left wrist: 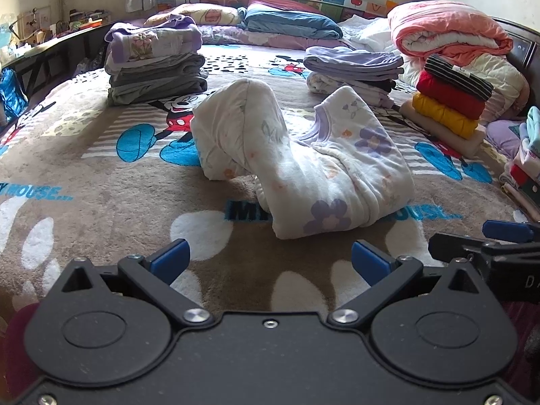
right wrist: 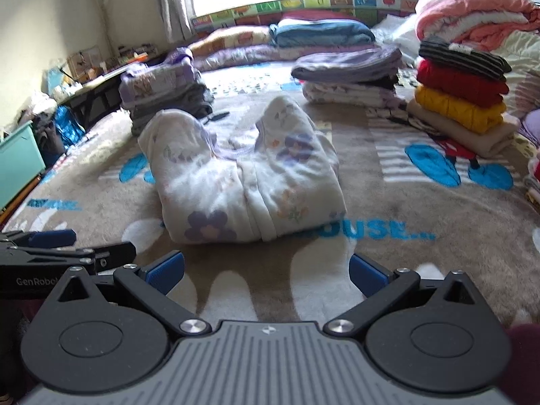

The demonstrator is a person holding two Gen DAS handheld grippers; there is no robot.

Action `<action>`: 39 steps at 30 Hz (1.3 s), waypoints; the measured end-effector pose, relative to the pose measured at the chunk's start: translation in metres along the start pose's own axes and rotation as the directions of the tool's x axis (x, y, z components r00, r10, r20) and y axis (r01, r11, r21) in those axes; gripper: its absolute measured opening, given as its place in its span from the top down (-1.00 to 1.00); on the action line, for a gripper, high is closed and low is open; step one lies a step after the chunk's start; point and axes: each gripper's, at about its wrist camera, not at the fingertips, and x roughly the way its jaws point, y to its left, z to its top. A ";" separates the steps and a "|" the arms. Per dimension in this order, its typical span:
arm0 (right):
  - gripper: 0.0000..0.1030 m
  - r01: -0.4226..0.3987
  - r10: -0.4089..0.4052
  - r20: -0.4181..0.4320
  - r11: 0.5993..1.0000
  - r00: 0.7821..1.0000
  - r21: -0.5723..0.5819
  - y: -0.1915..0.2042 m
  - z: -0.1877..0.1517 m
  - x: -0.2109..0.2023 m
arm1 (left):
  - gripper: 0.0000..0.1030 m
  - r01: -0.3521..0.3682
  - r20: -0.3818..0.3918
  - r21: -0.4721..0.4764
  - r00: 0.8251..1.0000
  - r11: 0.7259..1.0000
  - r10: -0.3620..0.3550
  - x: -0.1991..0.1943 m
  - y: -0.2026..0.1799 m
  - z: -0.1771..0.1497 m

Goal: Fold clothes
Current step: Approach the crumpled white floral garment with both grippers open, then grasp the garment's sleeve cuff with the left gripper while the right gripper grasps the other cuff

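Observation:
A white padded garment with purple flowers (left wrist: 324,168) lies partly folded on the cartoon-print bed blanket (left wrist: 101,175), its sleeves humped up at the back. In the right wrist view the same garment (right wrist: 243,175) sits just ahead. My left gripper (left wrist: 270,260) is open over the blanket, a short way in front of the garment, holding nothing. My right gripper (right wrist: 266,270) is open too, also short of the garment's near edge and empty. Each gripper shows at the edge of the other's view: the right gripper (left wrist: 489,239) and the left gripper (right wrist: 50,243).
Folded stacks ring the garment: a grey and purple pile (left wrist: 155,64) back left, a lilac pile (left wrist: 351,71) back right, a striped, red and yellow pile (left wrist: 452,98) at right. A pink quilt (left wrist: 449,30) and pillows (left wrist: 287,20) lie at the headboard. A teal box (right wrist: 17,165) stands beside the bed.

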 end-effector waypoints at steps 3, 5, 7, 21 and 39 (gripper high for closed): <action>-1.00 -0.028 0.028 0.012 0.999 1.000 -0.030 0.000 0.008 0.007 | -1.00 0.024 0.007 0.003 1.000 1.000 -0.024 0.003 0.003 0.008; -1.00 -0.049 0.050 0.014 0.997 0.999 -0.060 0.001 0.015 0.013 | -1.00 0.028 0.012 0.015 1.000 0.999 -0.028 0.007 0.005 0.014; -1.00 -0.064 0.066 0.017 0.994 0.998 -0.091 0.001 0.023 0.019 | -1.00 0.043 0.018 0.028 0.999 0.999 -0.044 0.011 0.009 0.022; -1.00 -0.192 0.173 -0.110 0.961 0.979 -0.198 -0.038 0.100 0.075 | -0.99 0.116 0.031 0.183 0.992 0.976 -0.124 0.045 0.031 0.082; -0.36 -0.257 0.161 -0.265 0.889 0.951 -0.379 -0.044 0.175 0.180 | -0.43 0.275 -0.150 0.404 0.961 0.873 -0.233 0.115 0.046 0.152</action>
